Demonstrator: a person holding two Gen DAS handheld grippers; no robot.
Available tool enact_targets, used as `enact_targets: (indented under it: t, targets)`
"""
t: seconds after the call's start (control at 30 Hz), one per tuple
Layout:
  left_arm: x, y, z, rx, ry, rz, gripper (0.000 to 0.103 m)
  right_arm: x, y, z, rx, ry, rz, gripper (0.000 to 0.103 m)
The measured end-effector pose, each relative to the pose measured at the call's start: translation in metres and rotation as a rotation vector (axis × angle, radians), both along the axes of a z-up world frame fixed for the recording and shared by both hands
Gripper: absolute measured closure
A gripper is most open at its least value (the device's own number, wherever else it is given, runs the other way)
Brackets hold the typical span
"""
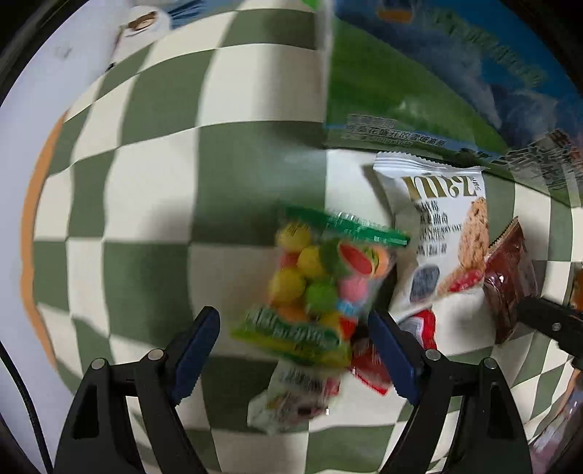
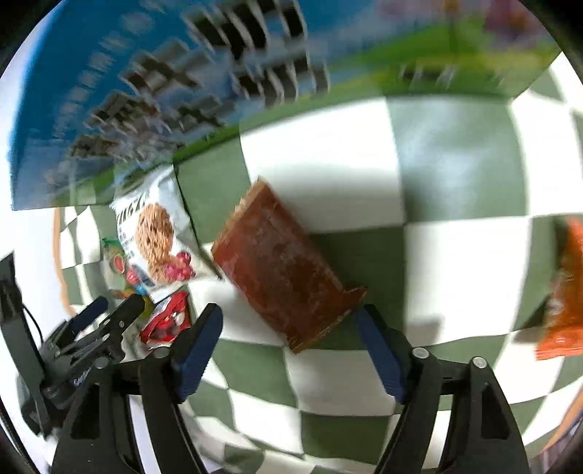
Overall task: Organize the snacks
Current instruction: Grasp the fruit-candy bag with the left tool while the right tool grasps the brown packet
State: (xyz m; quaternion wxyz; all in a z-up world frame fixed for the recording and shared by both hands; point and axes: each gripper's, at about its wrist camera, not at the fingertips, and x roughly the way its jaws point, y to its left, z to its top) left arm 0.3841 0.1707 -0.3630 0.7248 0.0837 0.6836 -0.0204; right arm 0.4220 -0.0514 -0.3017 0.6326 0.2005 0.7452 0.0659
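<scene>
My left gripper (image 1: 293, 342) is open above a clear bag of coloured candy balls (image 1: 317, 288) with a green top, which lies between its fingers on the checked cloth. A white cookie packet (image 1: 441, 237) lies to its right, with a small red packet (image 1: 419, 328) below it and a brown packet (image 1: 510, 280) further right. My right gripper (image 2: 288, 339) is open, its fingers on either side of the near end of the brown packet (image 2: 280, 266). The cookie packet (image 2: 156, 237), the red packet (image 2: 167, 321) and my left gripper (image 2: 105, 310) show at the left of the right wrist view.
A large blue and green printed box (image 1: 437, 91) stands behind the snacks; it also shows in the right wrist view (image 2: 145, 91). An orange packet (image 2: 564, 291) lies at the right. A paper roll (image 1: 142, 22) sits at the far left. A green and white checked cloth (image 1: 164, 182) covers the table.
</scene>
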Motion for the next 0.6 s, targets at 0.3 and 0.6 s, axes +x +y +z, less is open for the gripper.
enact_targets:
  t: [0.3,0.6]
  targets:
    - [0.029,0.003,-0.003,-0.039,-0.029,-0.039,0.053,0.021,0.071,-0.001,-0.318,-0.171,0.467,0.021]
    - [0.017,0.045,-0.011,-0.121,0.023,0.169,0.051,0.004,0.009,-0.011,-0.17,0.015,0.007,0.037]
